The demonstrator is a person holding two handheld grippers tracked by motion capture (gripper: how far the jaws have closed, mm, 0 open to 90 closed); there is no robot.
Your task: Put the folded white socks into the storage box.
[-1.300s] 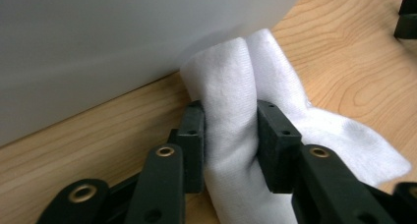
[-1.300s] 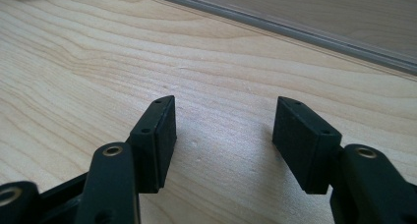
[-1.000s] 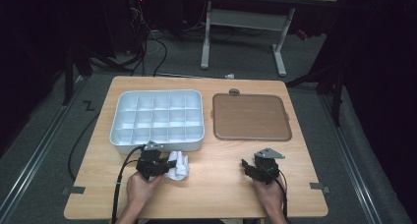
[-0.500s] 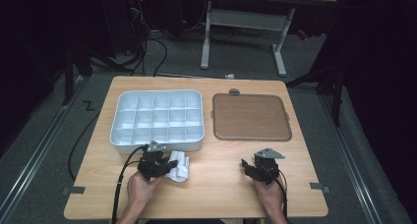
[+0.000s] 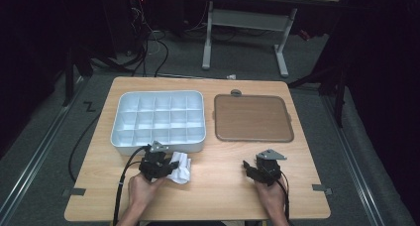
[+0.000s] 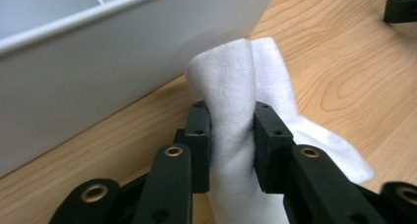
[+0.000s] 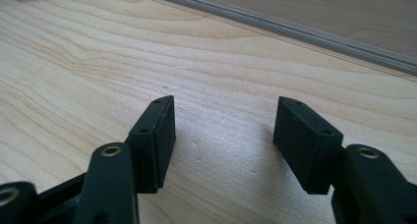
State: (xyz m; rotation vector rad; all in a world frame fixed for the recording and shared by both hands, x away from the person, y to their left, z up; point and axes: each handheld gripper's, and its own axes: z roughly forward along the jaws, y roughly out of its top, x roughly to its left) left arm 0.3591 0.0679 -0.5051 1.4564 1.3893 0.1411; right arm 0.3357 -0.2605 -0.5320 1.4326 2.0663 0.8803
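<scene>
Wood table [image 5: 218, 186], dark room; left hand-held gripper [image 6: 230, 130] clamps white cloth [image 6: 236, 86]; right hand-held gripper [image 7: 223, 135] apart.

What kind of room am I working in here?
Most likely a lab or data-collection workstation: a small wooden table on grey carpet, loose cables on the floor behind it, a metal-legged desk beyond, and dark surroundings.

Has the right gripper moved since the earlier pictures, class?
No. In the high view the right gripper sits at the same spot below the brown tray, near the table's front edge, jaws open and empty.
</scene>
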